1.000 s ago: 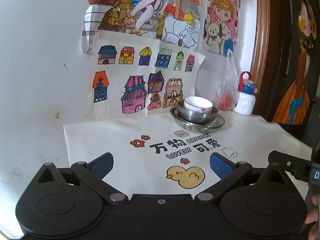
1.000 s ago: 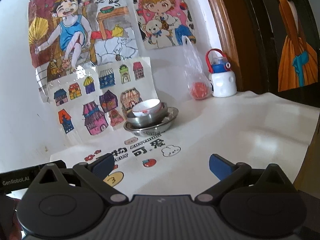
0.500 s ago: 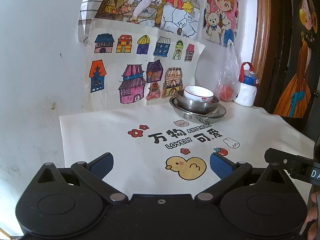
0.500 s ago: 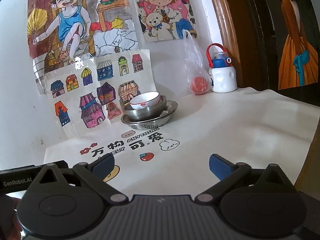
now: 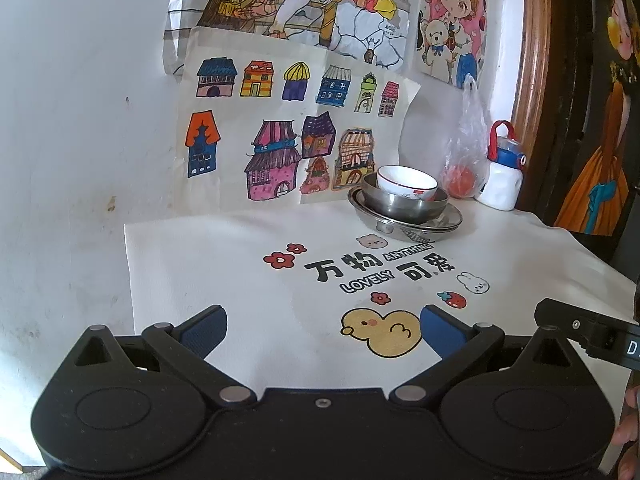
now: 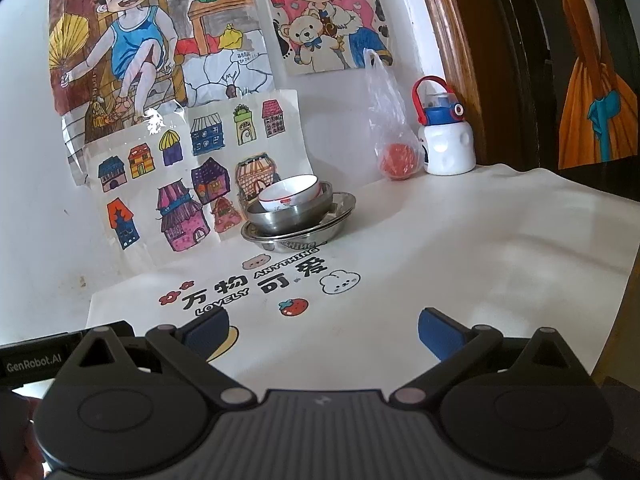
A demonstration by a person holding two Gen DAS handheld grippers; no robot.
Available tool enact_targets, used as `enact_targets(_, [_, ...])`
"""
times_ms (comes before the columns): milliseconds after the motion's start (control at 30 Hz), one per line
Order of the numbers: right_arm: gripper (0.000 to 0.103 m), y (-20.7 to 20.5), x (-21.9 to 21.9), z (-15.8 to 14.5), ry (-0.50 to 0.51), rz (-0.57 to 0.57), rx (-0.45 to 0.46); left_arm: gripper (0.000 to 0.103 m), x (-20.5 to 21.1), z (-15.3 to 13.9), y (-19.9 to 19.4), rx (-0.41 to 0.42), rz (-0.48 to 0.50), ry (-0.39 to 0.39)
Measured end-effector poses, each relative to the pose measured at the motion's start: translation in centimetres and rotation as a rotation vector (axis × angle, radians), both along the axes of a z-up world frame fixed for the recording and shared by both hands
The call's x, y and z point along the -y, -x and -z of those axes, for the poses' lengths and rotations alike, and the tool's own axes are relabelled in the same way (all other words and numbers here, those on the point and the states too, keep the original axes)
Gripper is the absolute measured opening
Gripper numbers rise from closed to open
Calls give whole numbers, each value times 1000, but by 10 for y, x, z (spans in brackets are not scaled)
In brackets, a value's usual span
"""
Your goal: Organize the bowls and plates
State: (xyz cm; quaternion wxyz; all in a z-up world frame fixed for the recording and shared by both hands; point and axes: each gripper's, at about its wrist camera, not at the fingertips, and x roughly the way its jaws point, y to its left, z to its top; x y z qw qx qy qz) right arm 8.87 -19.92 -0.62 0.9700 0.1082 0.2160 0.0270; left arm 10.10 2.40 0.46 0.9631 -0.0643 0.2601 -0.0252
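Apparently done stacking: white ceramic bowl (image 5: pixel 407 182) nested in steel bowl (image 5: pixel 404 205) on steel plate (image 5: pixel 450 222) at wall, I hold left gripper (image 5: pixel 323 325) and right gripper (image 6: pixel 324 330) spread, empty, well apart from stack; next, probably nothing.

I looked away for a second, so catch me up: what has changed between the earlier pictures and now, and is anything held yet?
Both grippers have drawn back from the stacked dishes; more of the printed cloth shows in front of each. The left gripper and right gripper remain open and empty. The white bowl still sits in the steel bowl on the steel plate, untouched; the bottle and bag are unmoved.
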Motion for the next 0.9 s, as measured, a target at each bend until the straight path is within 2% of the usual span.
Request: enact_targets(900, [103,1,-2,0,6,-1,0,102,-1,-1,1,-10,0,9])
